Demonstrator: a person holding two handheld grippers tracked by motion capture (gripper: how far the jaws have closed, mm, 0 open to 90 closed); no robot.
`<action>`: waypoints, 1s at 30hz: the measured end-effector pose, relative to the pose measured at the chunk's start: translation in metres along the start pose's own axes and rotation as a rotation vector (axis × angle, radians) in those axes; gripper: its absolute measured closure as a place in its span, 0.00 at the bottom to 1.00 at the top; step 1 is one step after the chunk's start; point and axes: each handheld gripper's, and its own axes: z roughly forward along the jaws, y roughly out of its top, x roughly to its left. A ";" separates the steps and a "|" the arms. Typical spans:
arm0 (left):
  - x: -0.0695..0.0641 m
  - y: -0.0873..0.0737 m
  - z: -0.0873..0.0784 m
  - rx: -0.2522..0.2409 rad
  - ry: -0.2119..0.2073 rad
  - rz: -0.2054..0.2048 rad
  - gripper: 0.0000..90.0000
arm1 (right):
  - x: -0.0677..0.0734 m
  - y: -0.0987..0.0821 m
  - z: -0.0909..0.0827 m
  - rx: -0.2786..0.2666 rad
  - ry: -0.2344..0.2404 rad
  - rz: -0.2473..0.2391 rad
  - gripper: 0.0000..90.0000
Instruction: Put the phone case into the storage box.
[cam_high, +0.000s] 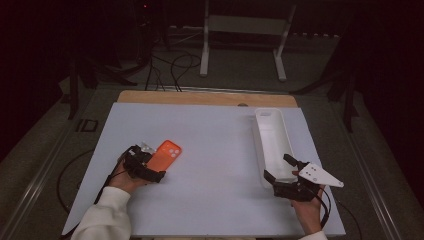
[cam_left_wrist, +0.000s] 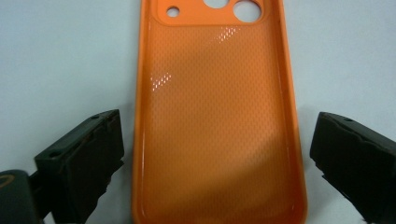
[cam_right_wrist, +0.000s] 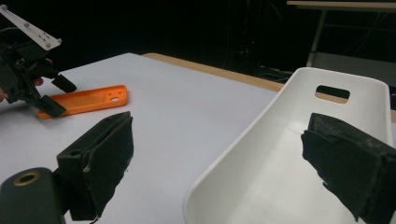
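Straddling the near end of the orange phone case (cam_left_wrist: 217, 116), my left gripper (cam_high: 150, 167) has its jaws spread wide, one on each side of the case and clear of its edges. The case lies hollow side up on the white table (cam_high: 210, 150), left of centre; its inner floor is a glossy, finely dimpled plastic with a raised rim, and round camera cut-outs sit at the far end. In the left gripper view that far end and the near corners are cut off. My right gripper (cam_high: 287, 175) hangs open too, jaws well apart around the near end of the long white tray (cam_high: 272, 142), a smooth, matte plastic tub with rounded corners and a slot handle in its far wall. I cannot tell whether either rough black jaw touches the tray.
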 end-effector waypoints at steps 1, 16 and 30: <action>0.000 0.000 0.001 0.002 0.002 0.001 0.05 | 0.000 0.000 0.000 0.000 -0.001 0.000 0.10; 0.000 0.002 0.004 0.018 0.002 0.001 0.10 | 0.001 0.000 0.001 0.004 0.000 -0.003 0.10; 0.002 0.006 0.002 0.049 -0.002 0.009 0.18 | 0.000 0.000 0.001 0.007 -0.001 0.001 0.10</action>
